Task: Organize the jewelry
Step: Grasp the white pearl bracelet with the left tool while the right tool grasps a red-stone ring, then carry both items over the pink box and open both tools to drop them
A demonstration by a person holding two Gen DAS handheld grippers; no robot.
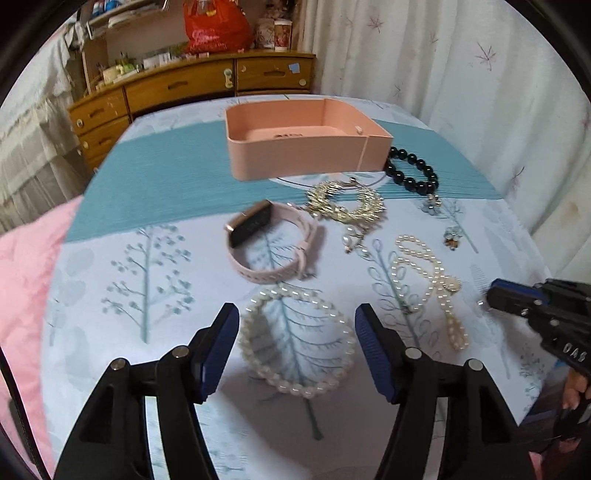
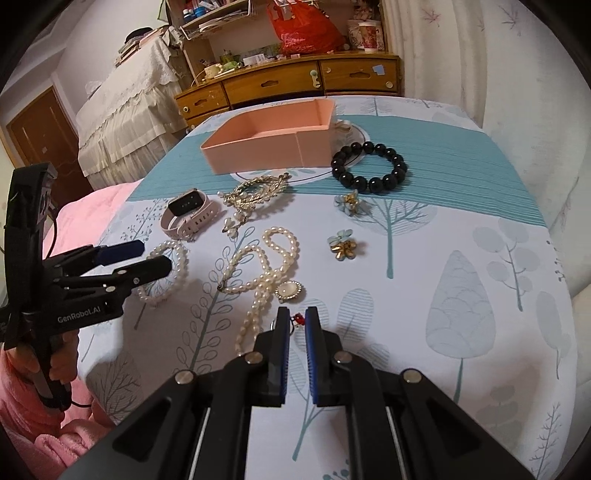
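Observation:
A pink open box [image 1: 303, 147] stands at the far side of the table [image 1: 147, 288]; it also shows in the right wrist view [image 2: 266, 147]. My left gripper [image 1: 295, 321] is open, its fingers on either side of a pearl bracelet [image 1: 295, 339], also seen in the right wrist view [image 2: 166, 273]. My right gripper [image 2: 295, 317] is nearly shut around a small ring with a red charm [image 2: 298, 320], next to a pearl necklace [image 2: 258, 273]. A pink smartwatch [image 1: 269, 243], a gold wreath brooch [image 1: 347, 203], a black bead bracelet [image 2: 369, 166] and two flower earrings [image 2: 343, 245] lie between.
A wooden dresser [image 1: 184, 88] with a red bag [image 1: 218, 26] stands behind the table. White curtains [image 1: 443, 66] hang at the right. A pink blanket [image 1: 26, 280] lies off the table's left edge.

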